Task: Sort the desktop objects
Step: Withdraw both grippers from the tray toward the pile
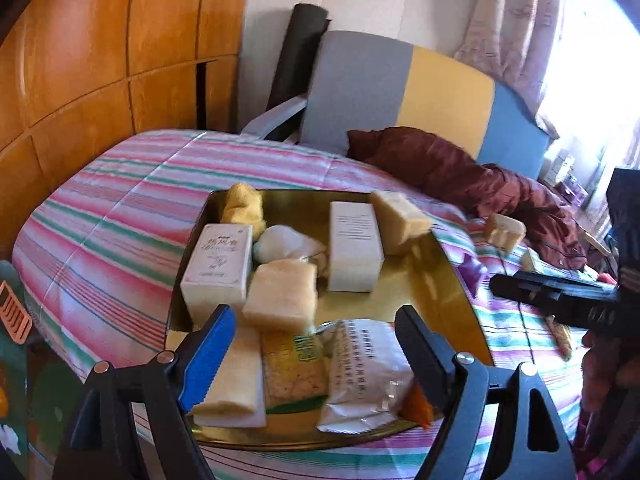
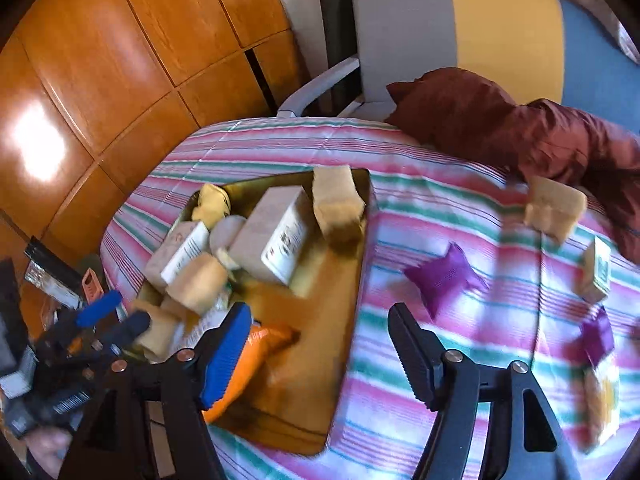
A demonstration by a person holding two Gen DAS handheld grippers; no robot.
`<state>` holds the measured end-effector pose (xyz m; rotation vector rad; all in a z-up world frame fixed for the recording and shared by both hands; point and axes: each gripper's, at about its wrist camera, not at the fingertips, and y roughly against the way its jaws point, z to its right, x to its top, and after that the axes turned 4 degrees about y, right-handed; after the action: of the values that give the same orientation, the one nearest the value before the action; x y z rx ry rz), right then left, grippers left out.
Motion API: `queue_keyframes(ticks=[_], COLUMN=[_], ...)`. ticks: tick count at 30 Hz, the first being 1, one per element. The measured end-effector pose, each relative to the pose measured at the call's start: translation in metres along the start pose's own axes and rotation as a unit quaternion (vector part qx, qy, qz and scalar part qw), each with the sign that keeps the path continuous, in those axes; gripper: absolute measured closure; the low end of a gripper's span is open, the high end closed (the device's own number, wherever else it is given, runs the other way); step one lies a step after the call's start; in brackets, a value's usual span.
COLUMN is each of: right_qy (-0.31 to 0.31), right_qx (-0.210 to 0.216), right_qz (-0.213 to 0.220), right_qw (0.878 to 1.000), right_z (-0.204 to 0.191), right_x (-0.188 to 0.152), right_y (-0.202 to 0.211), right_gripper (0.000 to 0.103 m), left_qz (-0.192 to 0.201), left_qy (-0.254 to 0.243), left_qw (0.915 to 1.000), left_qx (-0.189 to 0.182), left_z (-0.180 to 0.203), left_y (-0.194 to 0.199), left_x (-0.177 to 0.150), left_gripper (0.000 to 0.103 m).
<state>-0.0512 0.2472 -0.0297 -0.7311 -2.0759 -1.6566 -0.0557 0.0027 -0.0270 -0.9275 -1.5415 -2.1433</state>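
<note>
Two grippers hover over a striped bed, both with fingers spread and nothing between the pads. Left gripper (image 1: 314, 354) hangs above the near end of the gold tray (image 1: 448, 280), over a white packet (image 1: 360, 372) and a green-yellow snack pack (image 1: 294, 364) lying flat in it. Right gripper (image 2: 320, 354) sits over the tray's right rim and the bedspread (image 2: 400, 380), an orange packet (image 2: 256, 352) just beside its blue finger. Tray already holds two white boxes (image 1: 354, 252), yellow sponge blocks (image 1: 282, 294), a crumpled tissue, a yellow cloth. Still loose on the bed: a sponge block (image 2: 554, 212), a purple pouch (image 2: 446, 280), a small box (image 2: 598, 270), another purple pack at the right edge, blurred. Judging by looks, sponges are light and squashy, so pinch across the short sides, mid-height, and expect them to compress. Pouch seems soft and slick; grab across its puffed middle, not a corner. Box is stiff and light but could dent; take the two broad faces. Bedspread is soft, so things may tip or sink when pressed.
</note>
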Motion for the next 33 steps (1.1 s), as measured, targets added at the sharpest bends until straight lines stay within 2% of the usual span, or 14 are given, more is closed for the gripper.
queue_keyframes(ticks=[9, 25, 33], right_qy=[0.009, -0.003, -0.007], right_qx=[-0.020, -0.038, -0.052], right_qz=[0.013, 0.010, 0.017], right_qw=[1.000, 0.999, 0.998], right_z=[0.007, 0.032, 0.046], right_x=[-0.031, -0.056, -0.056], right_y=[0.034, 0.056, 0.071], right_gripper=[0.025, 0.021, 0.017], left_qz=[0.021, 0.011, 0.003], left_qy=[-0.048, -0.096, -0.111], left_qw=[0.9984, 0.9952, 0.9937], left_qx=[0.022, 0.013, -0.009], left_z=[0.029, 0.063, 0.080], left_y=[0.022, 0.031, 0.030], left_x=[-0.005, -0.021, -0.024], left_gripper=[0.020, 0.020, 0.020])
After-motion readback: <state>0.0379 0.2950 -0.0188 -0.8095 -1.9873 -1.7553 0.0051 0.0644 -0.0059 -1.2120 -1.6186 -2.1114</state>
